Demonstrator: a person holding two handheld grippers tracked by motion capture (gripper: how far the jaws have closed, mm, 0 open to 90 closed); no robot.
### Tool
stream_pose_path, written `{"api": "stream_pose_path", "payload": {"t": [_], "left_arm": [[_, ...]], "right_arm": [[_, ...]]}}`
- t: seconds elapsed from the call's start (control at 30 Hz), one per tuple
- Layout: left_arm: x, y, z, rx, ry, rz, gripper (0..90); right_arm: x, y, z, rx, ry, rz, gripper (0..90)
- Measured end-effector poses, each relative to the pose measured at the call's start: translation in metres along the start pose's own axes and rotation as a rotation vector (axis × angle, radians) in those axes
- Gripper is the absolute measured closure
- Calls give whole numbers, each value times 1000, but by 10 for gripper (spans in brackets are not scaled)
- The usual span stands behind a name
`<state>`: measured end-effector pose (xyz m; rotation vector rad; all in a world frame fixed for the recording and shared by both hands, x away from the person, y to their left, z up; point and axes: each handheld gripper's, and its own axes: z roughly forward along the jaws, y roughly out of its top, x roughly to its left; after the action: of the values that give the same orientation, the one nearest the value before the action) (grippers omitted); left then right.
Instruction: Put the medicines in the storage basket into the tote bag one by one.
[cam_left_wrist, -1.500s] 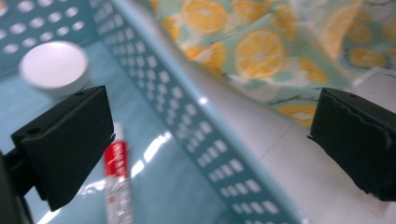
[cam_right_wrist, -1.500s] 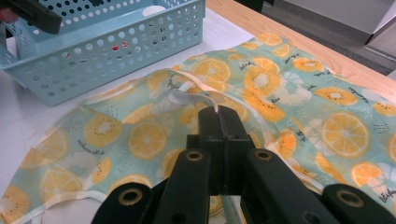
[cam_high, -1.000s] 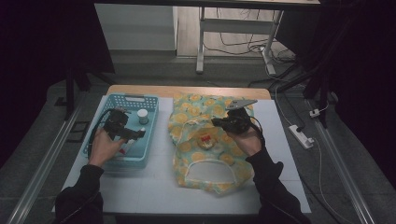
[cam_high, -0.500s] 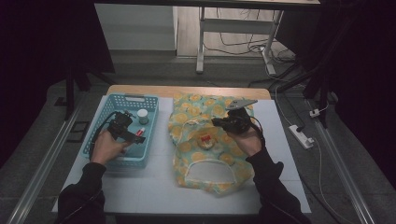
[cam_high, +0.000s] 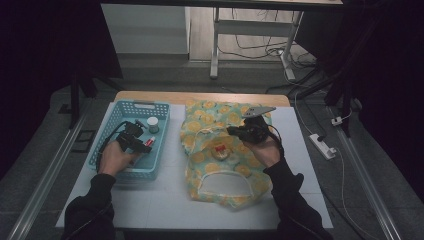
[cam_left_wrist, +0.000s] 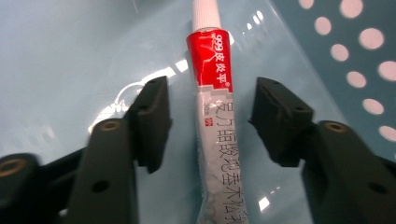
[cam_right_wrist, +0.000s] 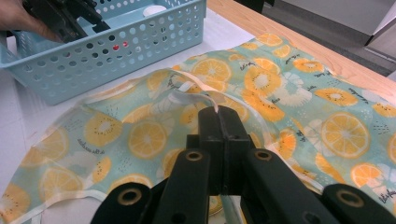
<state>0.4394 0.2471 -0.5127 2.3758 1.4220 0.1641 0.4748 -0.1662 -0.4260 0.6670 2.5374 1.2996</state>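
Observation:
A red-and-white ointment tube (cam_left_wrist: 212, 116) lies on the floor of the light-blue basket (cam_high: 130, 105). My left gripper (cam_left_wrist: 212, 100) straddles the tube. Its jaws have just been closing, and a gap still shows on each side of the tube. In the high view the left gripper (cam_high: 140, 142) is low inside the basket, by the tube (cam_high: 149, 142). My right gripper (cam_right_wrist: 218, 112) is shut on the white cord (cam_right_wrist: 191, 91) of the orange-print cloth bag (cam_right_wrist: 280, 88). Seen from above, the right gripper (cam_high: 232, 131) rests over the upper middle of the bag (cam_high: 220, 170).
A small white-capped bottle (cam_high: 153, 124) stands at the basket's far right corner. A small red item (cam_high: 220, 148) lies on the bag. A power strip (cam_high: 322, 145) sits on the floor right of the table. The white table top (cam_high: 165, 200) lies bare in front of the basket.
My left hand has shifted slightly inside the basket, toward the tube. The right hand and the bag have stayed in place.

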Motion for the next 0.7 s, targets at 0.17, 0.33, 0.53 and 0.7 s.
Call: {"api": "stream_pose_path", "payload": {"t": [0.17,0.33,0.53,0.7], "left_arm": [[0,0,1,7,-4,-4,622],[1,0,0,8,-8,-8,711],[0,1,0,9,-8,-9,718],[0,1,-3,-14,-8,-19,720]], "right_arm": [[0,0,-1,0,-1,0,898],[0,0,-1,-2,-2,1,898],[-1,1,-2,-4,-1,1,898],[0,1,-2,-6,-2,0,899]]}}
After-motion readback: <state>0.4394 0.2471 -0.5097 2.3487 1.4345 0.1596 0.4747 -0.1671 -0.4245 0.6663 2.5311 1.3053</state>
